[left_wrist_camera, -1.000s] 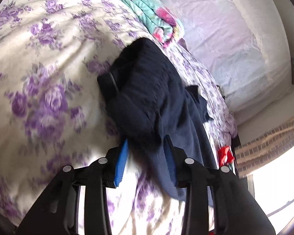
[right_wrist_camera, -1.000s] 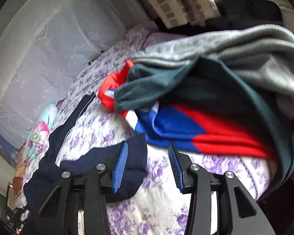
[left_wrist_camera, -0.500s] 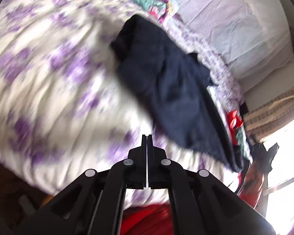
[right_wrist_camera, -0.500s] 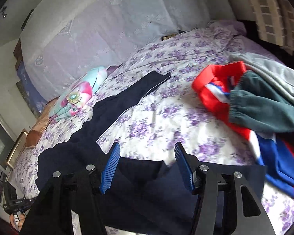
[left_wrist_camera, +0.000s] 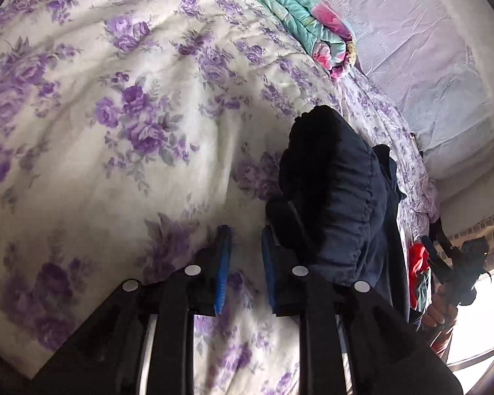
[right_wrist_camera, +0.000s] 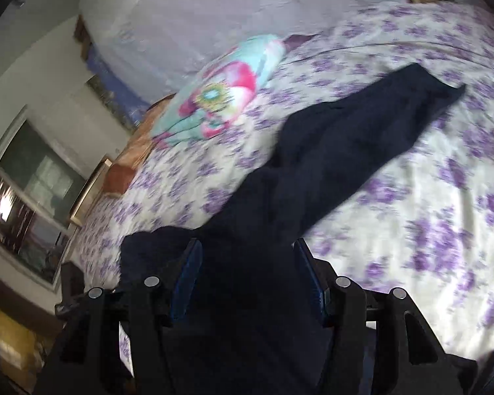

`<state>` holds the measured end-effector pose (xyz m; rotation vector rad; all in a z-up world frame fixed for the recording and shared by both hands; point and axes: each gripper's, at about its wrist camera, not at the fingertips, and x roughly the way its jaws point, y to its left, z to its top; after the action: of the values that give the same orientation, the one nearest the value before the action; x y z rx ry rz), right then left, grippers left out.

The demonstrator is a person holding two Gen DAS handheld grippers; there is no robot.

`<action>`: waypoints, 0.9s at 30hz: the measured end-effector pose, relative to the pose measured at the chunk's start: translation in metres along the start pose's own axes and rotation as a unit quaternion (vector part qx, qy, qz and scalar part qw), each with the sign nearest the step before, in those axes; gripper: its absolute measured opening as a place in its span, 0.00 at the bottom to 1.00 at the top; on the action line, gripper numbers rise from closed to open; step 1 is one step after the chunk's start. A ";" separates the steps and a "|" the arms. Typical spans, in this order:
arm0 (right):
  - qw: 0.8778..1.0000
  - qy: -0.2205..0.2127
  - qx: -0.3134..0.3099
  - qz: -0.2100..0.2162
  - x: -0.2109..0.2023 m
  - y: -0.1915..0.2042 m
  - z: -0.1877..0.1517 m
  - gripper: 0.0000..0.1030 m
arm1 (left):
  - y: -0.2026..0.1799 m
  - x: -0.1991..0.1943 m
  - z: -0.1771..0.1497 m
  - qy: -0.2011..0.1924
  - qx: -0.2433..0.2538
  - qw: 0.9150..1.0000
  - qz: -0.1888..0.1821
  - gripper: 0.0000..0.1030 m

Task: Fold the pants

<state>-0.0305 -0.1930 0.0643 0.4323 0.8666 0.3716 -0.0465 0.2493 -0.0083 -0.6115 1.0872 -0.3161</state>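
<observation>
Dark navy pants (left_wrist_camera: 342, 197) lie bunched on a bed with a white and purple floral sheet (left_wrist_camera: 122, 125). My left gripper (left_wrist_camera: 242, 270) is open a little, low over the sheet just left of the bunched waistband; nothing is between its blue pads. In the right wrist view the pants (right_wrist_camera: 329, 164) stretch away, one leg reaching the far right. My right gripper (right_wrist_camera: 250, 276) is open wide with dark pants cloth lying between and under its fingers. The right gripper also shows in the left wrist view (left_wrist_camera: 457, 273).
A folded teal and pink blanket (left_wrist_camera: 299, 23) lies at the bed's far side against a pale padded headboard (left_wrist_camera: 411, 42). Red clothing (left_wrist_camera: 416, 270) lies past the pants. A wooden nightstand (right_wrist_camera: 128, 161) and a window (right_wrist_camera: 33, 177) stand left of the bed.
My left gripper, shut half a second ago, has opened and come down beside the waistband. My right gripper has swung left along the pants, away from the red and blue clothes.
</observation>
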 end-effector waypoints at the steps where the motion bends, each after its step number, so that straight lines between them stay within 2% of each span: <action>1: 0.999 0.016 -0.030 0.016 0.015 0.023 0.001 0.58 | -0.002 -0.001 -0.001 -0.002 0.005 1.000 -0.002 0.17; 4: 0.989 0.059 -0.117 0.063 0.066 0.099 -0.001 0.58 | -0.010 -0.005 0.003 -0.010 0.016 1.000 -0.001 0.17; 6: 0.978 0.081 -0.171 0.090 0.098 0.148 -0.010 0.58 | -0.010 0.000 0.008 -0.010 0.023 1.000 0.004 0.17; 8: 0.965 0.109 -0.211 0.111 0.124 0.190 -0.028 0.58 | -0.005 0.006 0.016 -0.012 0.008 1.000 -0.009 0.17; 11: 0.946 0.134 -0.262 0.138 0.134 0.224 -0.068 0.61 | -0.004 0.013 0.033 -0.008 -0.003 1.000 -0.029 0.17; 14: 0.930 0.123 -0.333 0.089 0.135 0.241 -0.109 0.72 | -0.002 0.019 0.041 -0.005 -0.001 0.999 -0.032 0.17; 16: 0.919 0.141 -0.365 0.049 0.149 0.242 -0.126 0.74 | -0.005 0.025 0.047 0.004 0.005 0.999 -0.033 0.17; 18: 0.905 0.129 -0.404 -0.005 0.159 0.243 -0.140 0.75 | -0.009 0.028 0.050 0.005 0.009 1.000 -0.030 0.18; 19: 0.896 0.110 -0.431 -0.024 0.160 0.246 -0.146 0.68 | -0.011 0.028 0.051 0.005 0.010 1.000 -0.024 0.18; 20: 0.890 0.089 -0.445 -0.034 0.158 0.249 -0.148 0.56 | -0.012 0.027 0.050 0.005 0.010 1.000 -0.020 0.18; 21: 0.896 0.075 -0.434 -0.048 0.154 0.248 -0.143 0.34 | -0.012 0.026 0.049 0.008 0.008 1.000 -0.019 0.18; 22: 0.909 0.077 -0.407 -0.036 0.149 0.243 -0.135 0.27 | -0.010 0.023 0.048 0.013 0.003 1.000 -0.022 0.19; 24: 0.938 0.072 -0.340 0.022 0.128 0.225 -0.116 0.21 | -0.003 0.012 0.046 0.017 -0.006 0.999 -0.034 0.24; 25: 0.944 0.060 -0.320 0.044 0.113 0.219 -0.111 0.21 | 0.001 0.005 0.043 0.017 -0.012 0.999 -0.039 0.29; 27: 0.946 0.041 -0.313 0.070 0.086 0.213 -0.110 0.20 | 0.007 -0.006 0.034 0.024 -0.022 0.998 -0.052 0.34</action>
<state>-0.0960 0.0534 0.0535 -0.1147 0.7512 0.7702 -0.0187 0.2685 0.0028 -0.7042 1.1129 -0.3986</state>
